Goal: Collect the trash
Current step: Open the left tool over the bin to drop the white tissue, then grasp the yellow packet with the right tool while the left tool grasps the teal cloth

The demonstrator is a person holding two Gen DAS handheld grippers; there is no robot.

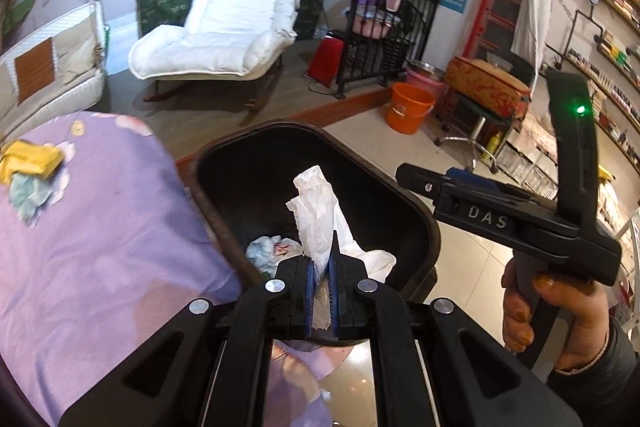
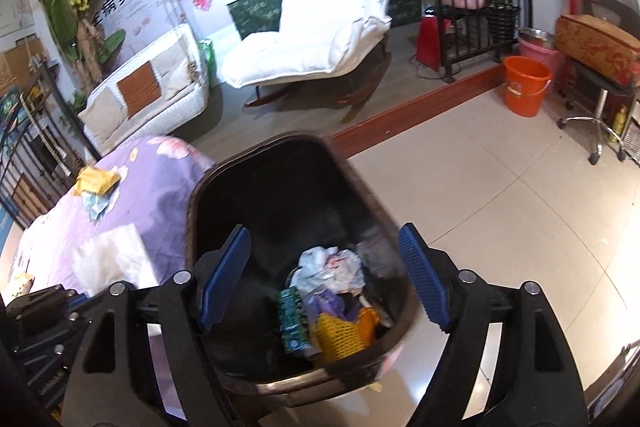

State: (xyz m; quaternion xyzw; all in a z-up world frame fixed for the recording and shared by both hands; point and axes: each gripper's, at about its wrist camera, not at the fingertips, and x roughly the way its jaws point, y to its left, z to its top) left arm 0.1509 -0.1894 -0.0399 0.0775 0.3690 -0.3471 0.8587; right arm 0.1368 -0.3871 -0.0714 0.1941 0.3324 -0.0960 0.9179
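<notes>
now left claw [image 1: 322, 263] pinching white tissue [image 1: 316, 215] above black bin [image 1: 416, 211]; right claw [image 2: 324, 279] open, empty. may snag on pads, fall outside near rim.

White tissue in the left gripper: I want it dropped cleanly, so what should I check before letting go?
1. White tissue pinched in the left gripper: ok.
2. Tissue above the open black bin, not the purple bedspread: ok.
3. Right gripper open and holding nothing: ok.
4. Room left in the bin, trash only at the bottom: ok.
5. Bed trash finished: not ok; yellow wrapper remains.
6. Tissue free of the fingers' ridges: cannot tell.
</notes>
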